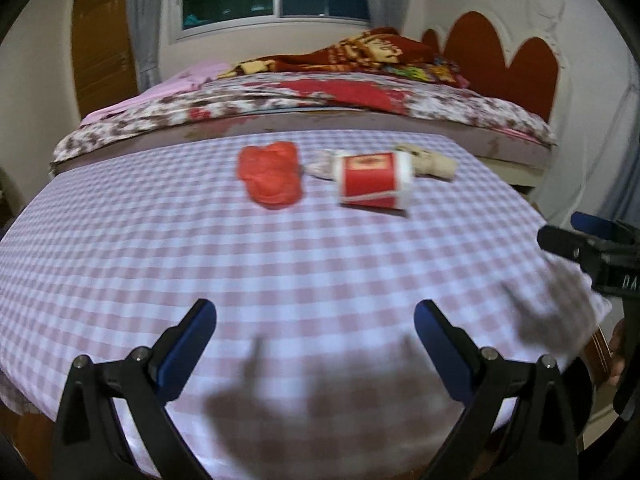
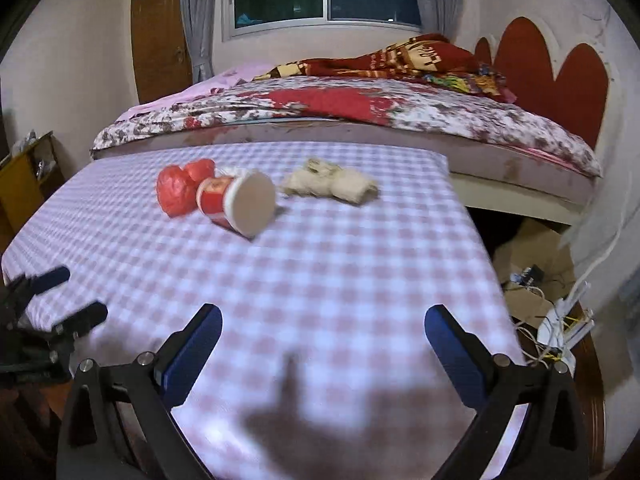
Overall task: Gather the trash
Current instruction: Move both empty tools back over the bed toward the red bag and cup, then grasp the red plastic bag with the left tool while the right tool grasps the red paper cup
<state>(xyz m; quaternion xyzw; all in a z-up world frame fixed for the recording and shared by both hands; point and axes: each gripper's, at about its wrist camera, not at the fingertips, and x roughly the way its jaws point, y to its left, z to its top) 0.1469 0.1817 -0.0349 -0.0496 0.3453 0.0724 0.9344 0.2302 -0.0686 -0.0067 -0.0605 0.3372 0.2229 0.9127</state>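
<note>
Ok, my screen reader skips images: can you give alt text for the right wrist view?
Open right gripper hovers over a checked tablecloth; farther on lie a red bag, a tipped red cup and crumpled paper, with a bed behind.

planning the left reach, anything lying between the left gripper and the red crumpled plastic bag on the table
Nothing: in the left wrist view only bare pink-and-white checked tablecloth lies between the open left gripper and the red crumpled plastic bag; the tipped red-and-white paper cup lies beside the bag.
</note>
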